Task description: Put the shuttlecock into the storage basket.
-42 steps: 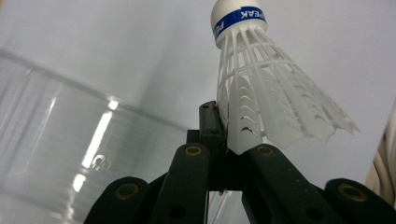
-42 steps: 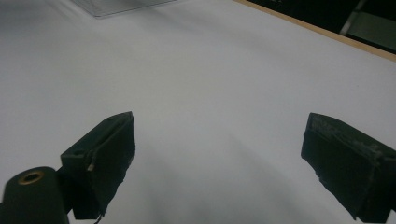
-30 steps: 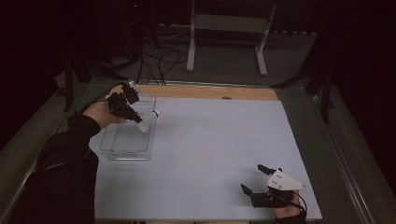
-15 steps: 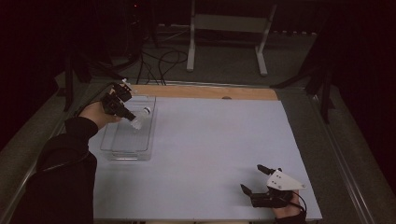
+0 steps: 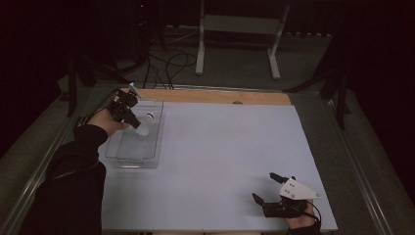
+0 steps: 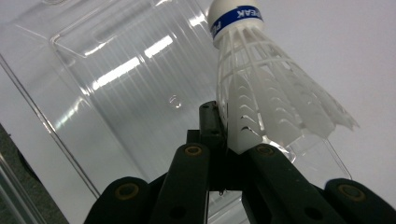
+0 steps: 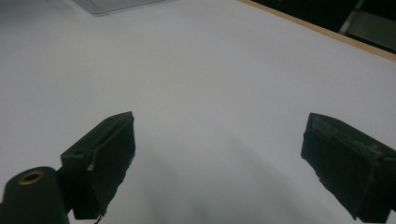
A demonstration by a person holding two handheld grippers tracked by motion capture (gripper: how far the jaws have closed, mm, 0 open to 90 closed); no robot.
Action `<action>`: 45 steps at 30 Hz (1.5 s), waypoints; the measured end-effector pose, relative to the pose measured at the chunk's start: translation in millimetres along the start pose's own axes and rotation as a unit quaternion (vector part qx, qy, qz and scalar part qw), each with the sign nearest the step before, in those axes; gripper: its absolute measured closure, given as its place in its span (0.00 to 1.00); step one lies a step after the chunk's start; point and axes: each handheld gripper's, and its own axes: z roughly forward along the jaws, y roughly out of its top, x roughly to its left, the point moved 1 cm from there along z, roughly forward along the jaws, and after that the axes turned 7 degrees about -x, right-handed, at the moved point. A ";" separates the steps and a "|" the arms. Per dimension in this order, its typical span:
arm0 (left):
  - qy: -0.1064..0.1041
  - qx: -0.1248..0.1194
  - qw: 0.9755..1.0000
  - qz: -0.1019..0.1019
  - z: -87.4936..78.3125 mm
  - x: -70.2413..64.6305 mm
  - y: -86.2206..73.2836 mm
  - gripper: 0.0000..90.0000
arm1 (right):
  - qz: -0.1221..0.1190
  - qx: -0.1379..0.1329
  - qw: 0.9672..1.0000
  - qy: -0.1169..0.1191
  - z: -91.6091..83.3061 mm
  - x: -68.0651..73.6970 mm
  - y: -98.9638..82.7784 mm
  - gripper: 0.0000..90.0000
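The left gripper (image 5: 131,116) pinches the skirt of a white shuttlecock (image 6: 261,88) over the clear tray (image 5: 151,156) near the desk's far-left corner. The right gripper (image 7: 219,163) rests wide open, empty, at the near-right corner.

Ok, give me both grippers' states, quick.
Left gripper: shut on the skirt of the white shuttlecock, above the clear plastic tray.
Right gripper: open, nothing between its jaws, low over the white table sheet.

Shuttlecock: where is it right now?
High view, far left: the shuttlecock is pinched by its skirt in the left gripper, over the clear plastic tray.
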 end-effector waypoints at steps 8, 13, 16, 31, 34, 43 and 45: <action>-0.002 -0.001 1.000 -0.017 12.4 0.1 0.2 1.00 | 0.001 0.000 1.000 -0.001 -0.4 -0.2 0.1 0.11; 0.003 -0.001 1.000 -0.022 18.7 -1.2 -0.3 1.00 | 0.000 0.001 1.000 -0.002 -0.3 -0.1 0.1 0.11; 0.002 0.003 1.000 -0.024 23.5 -2.3 -1.3 1.00 | 0.000 0.000 1.000 -0.002 -0.3 -0.1 0.2 0.11; -0.013 0.002 1.000 -0.020 39.4 -3.7 -5.6 1.00 | 0.002 0.001 1.000 -0.003 -0.7 -0.5 0.1 0.11; -0.015 0.006 1.000 -0.021 43.0 -4.2 -6.7 1.00 | 0.002 0.001 1.000 -0.003 -0.8 -0.5 0.2 0.11; -0.018 0.014 1.000 -0.021 51.5 -5.8 -8.5 1.00 | 0.002 0.002 1.000 -0.003 -0.8 -0.6 0.2 0.11; -0.020 0.019 0.999 -0.023 52.3 -5.7 -8.6 0.98 | 0.002 0.002 1.000 -0.004 -0.7 -0.7 0.0 0.11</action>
